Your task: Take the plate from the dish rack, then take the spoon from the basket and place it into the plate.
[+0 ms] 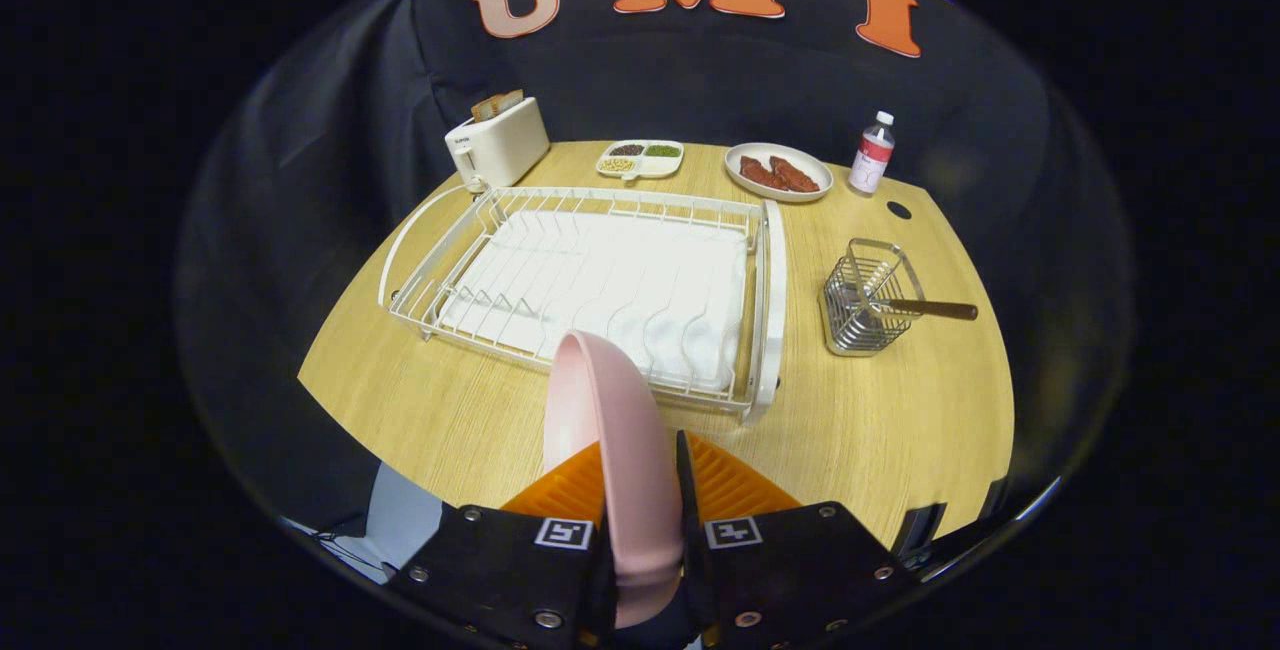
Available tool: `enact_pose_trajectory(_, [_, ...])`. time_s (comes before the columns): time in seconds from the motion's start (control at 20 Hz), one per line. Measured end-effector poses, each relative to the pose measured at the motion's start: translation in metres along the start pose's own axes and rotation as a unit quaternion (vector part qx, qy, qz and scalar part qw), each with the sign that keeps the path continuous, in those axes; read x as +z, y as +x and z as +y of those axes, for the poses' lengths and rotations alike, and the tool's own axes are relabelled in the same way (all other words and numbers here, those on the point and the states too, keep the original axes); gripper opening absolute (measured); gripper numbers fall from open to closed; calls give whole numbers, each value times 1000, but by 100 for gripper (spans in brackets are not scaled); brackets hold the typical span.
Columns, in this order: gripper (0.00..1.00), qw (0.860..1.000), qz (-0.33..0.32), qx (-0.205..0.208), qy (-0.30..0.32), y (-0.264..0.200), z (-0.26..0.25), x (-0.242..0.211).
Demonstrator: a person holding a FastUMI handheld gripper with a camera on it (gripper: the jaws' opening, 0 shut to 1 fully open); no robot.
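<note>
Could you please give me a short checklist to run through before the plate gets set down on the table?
1. Grip: both fingers press on the pink plate, held on edge: ok.
2. Plate out of the dish rack: ok.
3. Bare table between the rack and the near edge for the plate: ok.
4. Spoon waiting in the wire basket, handle sticking out sideways: ok.
5. Plate level for setting down: not ok, it stands on edge.
6. Firmness of the grip: cannot tell.
</note>
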State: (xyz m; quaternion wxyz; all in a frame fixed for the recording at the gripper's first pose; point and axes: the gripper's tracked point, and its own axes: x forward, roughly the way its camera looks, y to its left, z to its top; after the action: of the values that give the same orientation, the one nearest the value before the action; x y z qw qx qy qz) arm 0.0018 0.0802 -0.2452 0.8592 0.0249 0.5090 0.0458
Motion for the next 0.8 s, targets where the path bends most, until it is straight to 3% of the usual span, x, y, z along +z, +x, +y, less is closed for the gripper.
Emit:
enact_pose_trajectory(0.45, [27,992,7,93,81,34,13,-34])
enact_pose_trajectory(0.8, [27,987,-5,128,93,45,3,-43])
